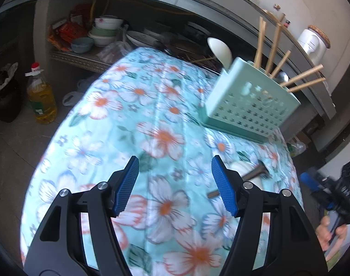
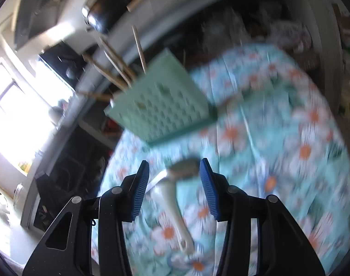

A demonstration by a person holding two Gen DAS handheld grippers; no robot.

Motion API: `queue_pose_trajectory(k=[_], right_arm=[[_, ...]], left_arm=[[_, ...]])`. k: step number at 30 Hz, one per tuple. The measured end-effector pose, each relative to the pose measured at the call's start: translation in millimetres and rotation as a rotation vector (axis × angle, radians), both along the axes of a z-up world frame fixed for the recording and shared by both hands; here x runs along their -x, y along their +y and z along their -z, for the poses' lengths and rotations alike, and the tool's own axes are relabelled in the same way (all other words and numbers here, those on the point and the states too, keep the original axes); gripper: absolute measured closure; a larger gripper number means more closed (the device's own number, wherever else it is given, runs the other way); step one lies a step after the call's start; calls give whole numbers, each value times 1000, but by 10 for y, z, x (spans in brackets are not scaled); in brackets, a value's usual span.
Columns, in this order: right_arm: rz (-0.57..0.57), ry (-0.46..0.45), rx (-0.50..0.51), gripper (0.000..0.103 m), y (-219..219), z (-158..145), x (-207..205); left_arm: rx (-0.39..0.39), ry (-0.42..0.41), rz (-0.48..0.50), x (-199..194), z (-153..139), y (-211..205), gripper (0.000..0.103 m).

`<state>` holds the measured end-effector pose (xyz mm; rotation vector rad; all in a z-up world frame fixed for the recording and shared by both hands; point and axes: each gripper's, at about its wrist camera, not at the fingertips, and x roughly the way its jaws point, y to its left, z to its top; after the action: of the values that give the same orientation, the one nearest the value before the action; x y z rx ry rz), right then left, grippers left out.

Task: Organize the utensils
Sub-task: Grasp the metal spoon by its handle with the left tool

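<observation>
- The left wrist view shows the left gripper [image 1: 175, 184] with its blue ribbed pads spread wide and nothing between them, above the floral cloth of the tabletop [image 1: 119, 138]
- Only this view shows the white spoon [image 1: 219, 50] standing bowl-up in the mint utensil holder [image 1: 248, 105], beside wooden chopsticks [image 1: 273, 46] that fan out of the holder's right compartment
- It also shows a shelf [image 1: 83, 57] of stacked bowls [image 1: 103, 31] behind the tabletop, and an oil bottle [image 1: 40, 94] on the floor to the left
- The person's right hand [image 1: 331, 234] with the other tool appears at the right edge of that view
- The right wrist view, which is blurred, shows the right gripper [image 2: 175, 184] open about halfway, holding nothing
- Between and just beyond its pads lie a grey-headed utensil [image 2: 186, 168] and a white-handled utensil [image 2: 172, 204] on the cloth; I cannot tell whether the pads touch either
- In the left view these same loose utensils are partly hidden behind the left gripper's right finger
- The holder sits near the far right edge of the tabletop; broad bare cloth lies to its left and in front
- The holder is perforated plastic with star-shaped and square holes, on a flat base; the chopsticks are plain wood
</observation>
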<state>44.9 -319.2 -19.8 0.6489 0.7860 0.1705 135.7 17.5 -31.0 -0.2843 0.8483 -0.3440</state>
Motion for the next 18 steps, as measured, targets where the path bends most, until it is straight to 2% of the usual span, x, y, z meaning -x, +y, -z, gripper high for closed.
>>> queue_pose_trajectory(k=[6, 14, 18], right_arm=[[-20, 62, 39, 56, 147, 136, 52], [-59, 89, 57, 54, 252, 174, 73], [-48, 105, 77, 54, 262, 201, 81]], left_arm=[[-4, 6, 102, 124, 50, -283, 41], [-8, 1, 151, 156, 51, -453, 41], [-18, -21, 211, 139, -29, -565, 41]])
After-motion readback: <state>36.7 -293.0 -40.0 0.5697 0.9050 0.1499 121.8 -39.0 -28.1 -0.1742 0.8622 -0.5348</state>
